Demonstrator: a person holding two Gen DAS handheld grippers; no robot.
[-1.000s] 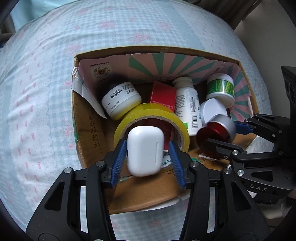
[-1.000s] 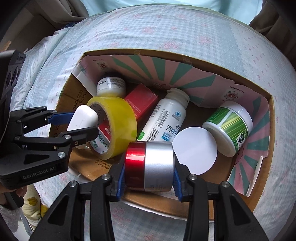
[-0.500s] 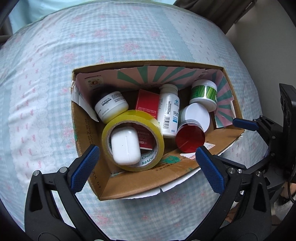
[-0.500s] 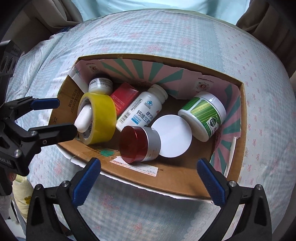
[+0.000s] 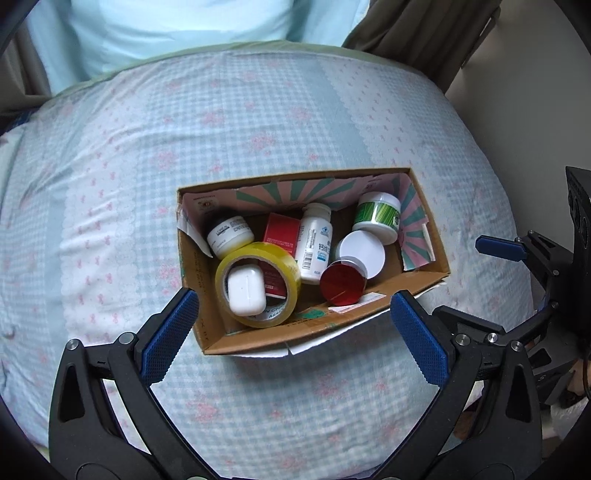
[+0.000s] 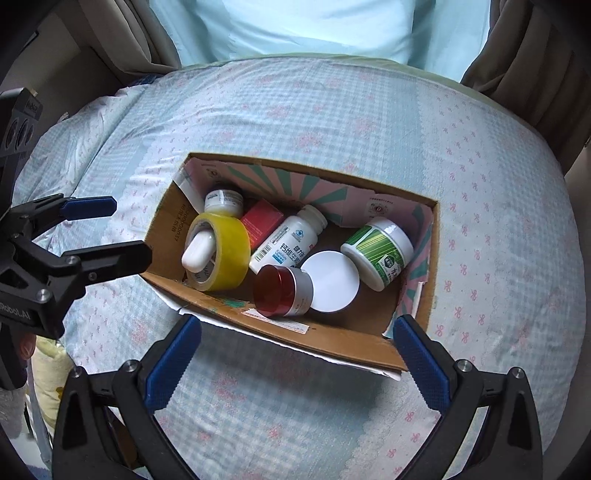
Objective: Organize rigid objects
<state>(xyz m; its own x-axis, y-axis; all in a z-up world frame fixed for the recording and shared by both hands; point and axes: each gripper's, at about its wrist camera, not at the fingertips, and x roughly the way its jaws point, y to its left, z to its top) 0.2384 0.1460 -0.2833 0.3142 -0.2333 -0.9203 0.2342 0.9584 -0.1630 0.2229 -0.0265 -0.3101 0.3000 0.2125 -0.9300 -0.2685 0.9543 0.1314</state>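
Observation:
A cardboard box (image 5: 424, 282) (image 6: 354, 341) lies on the bed. Inside it a white earbud case (image 5: 246, 291) (image 6: 197, 249) rests in a yellow tape roll (image 5: 284, 258) (image 6: 231, 258). A red-and-silver jar (image 5: 341, 288) (image 6: 282, 291) lies beside a white round lid (image 5: 364, 251) (image 6: 332, 282). A white bottle (image 5: 314, 243) (image 6: 288, 240), a red box (image 5: 280, 229), a white cream jar (image 5: 229, 236) and a green-labelled jar (image 5: 376, 218) (image 6: 380, 251) are in there too. My left gripper (image 5: 295, 339) and right gripper (image 6: 295, 360) are open and empty, held above the box's near edge.
The bed has a light blue checked cover with pink bows (image 5: 221, 129). A pale blue pillow (image 5: 184, 29) lies at the far end. Dark curtains (image 5: 424, 33) hang at the far right. The left gripper shows in the right wrist view (image 6: 107, 232).
Both grippers opened and let go: the earbud case dropped into the tape roll, the red-and-silver jar into the box. Both grippers then pulled back and up.

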